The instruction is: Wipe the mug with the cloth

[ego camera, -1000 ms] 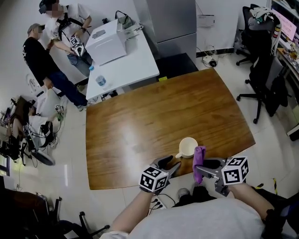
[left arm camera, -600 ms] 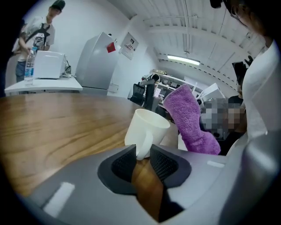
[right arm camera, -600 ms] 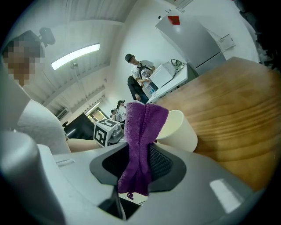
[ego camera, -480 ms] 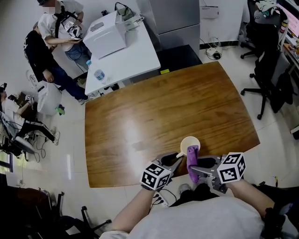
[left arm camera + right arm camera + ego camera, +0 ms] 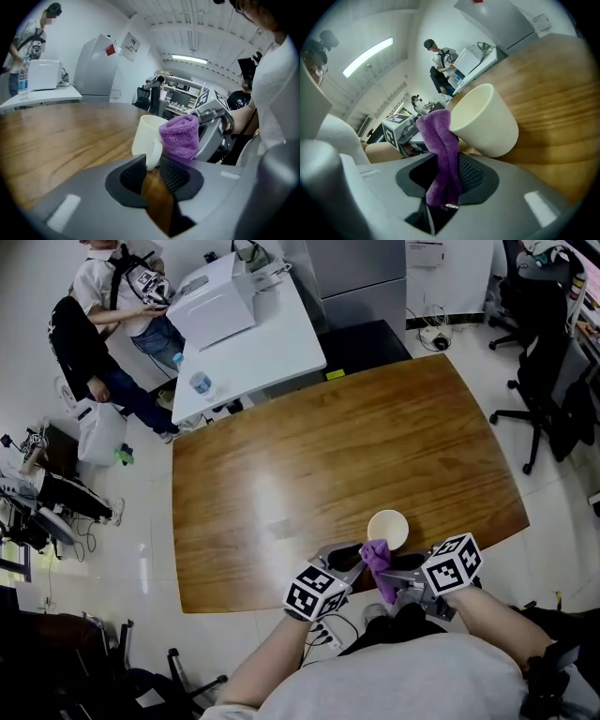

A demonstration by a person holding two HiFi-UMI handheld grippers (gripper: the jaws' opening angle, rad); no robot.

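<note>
One cream mug [image 5: 387, 529] stands near the tabletop's [image 5: 309, 465] front edge, its handle between the left gripper's [image 5: 350, 563] closing jaws; the right gripper's [image 5: 390, 571] jaws clench a purple cloth [image 5: 377, 556] that touches the mug's side.

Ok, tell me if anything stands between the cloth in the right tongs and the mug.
Nothing visible does. The purple cloth, pinched in the right tongs, sits against the mug at its rim. The left tongs are closing on the handle, beside the cloth, not between.
</note>
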